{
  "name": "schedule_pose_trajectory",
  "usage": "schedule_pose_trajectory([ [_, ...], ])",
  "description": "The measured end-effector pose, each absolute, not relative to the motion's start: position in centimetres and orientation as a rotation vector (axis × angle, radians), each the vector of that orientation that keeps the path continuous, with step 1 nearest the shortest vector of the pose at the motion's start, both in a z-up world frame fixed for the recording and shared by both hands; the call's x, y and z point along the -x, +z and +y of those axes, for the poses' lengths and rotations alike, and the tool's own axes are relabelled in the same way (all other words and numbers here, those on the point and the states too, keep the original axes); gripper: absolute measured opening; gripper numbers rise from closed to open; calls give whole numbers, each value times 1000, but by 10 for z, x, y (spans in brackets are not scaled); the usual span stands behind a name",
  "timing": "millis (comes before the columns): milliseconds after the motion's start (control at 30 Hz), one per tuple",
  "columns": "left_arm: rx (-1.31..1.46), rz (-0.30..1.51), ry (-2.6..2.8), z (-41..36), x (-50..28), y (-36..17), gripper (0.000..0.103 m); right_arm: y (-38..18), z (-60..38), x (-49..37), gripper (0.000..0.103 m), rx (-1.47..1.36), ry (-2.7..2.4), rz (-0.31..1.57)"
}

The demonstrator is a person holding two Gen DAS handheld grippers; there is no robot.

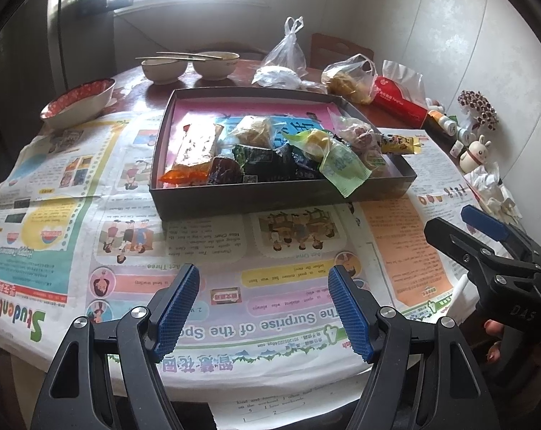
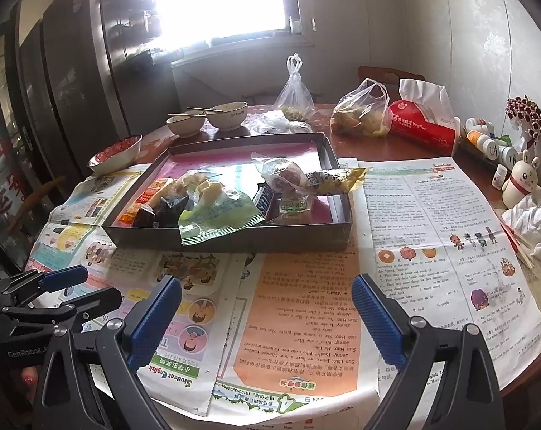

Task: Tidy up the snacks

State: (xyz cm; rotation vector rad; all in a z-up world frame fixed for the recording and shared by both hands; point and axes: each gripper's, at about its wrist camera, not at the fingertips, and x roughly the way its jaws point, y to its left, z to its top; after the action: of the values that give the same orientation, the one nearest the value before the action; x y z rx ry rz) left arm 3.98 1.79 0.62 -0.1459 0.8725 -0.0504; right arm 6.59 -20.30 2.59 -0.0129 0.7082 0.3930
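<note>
Where newsprint lies flat, both ribbed blue-padded grippers [image 1: 263,308] [image 2: 266,319] apart, empty; crinkly wrappers [image 1: 270,150] boxed.

A dark grey box [image 1: 234,199] is lined in pink; a pale green packet [image 2: 216,220] is seen; the bowl [image 1: 77,102] is patterned red-and-white; gripper pads [image 1: 349,310] are blue.

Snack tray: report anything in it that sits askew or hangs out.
In the dark tray, the snacks lie heaped rather than sorted. A green-and-white packet droops over the near wall, and a yellow wrapped snack pokes over the far right wall. Nothing looks spilled or torn.
</note>
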Motion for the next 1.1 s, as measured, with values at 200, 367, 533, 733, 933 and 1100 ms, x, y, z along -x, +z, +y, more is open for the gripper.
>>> schedule_pose_trajectory([
  [200,137,877,-58,16,-39,5,76,25,-202,-65,96,13,388,712],
  [367,138,880,-58,17,-38,3,76,23,-203,-65,96,12,385,718],
  [533,136,881,-50,19,-38,3,76,22,-202,-65,96,16,386,723],
  [733,134,885,-52,19,-38,3,76,21,-201,-66,96,18,388,724],
  [933,126,885,-48,18,-38,3,76,21,-200,-66,96,18,392,724],
  [1100,121,883,-44,17,-37,3,76,20,-200,-66,96,15,389,726],
])
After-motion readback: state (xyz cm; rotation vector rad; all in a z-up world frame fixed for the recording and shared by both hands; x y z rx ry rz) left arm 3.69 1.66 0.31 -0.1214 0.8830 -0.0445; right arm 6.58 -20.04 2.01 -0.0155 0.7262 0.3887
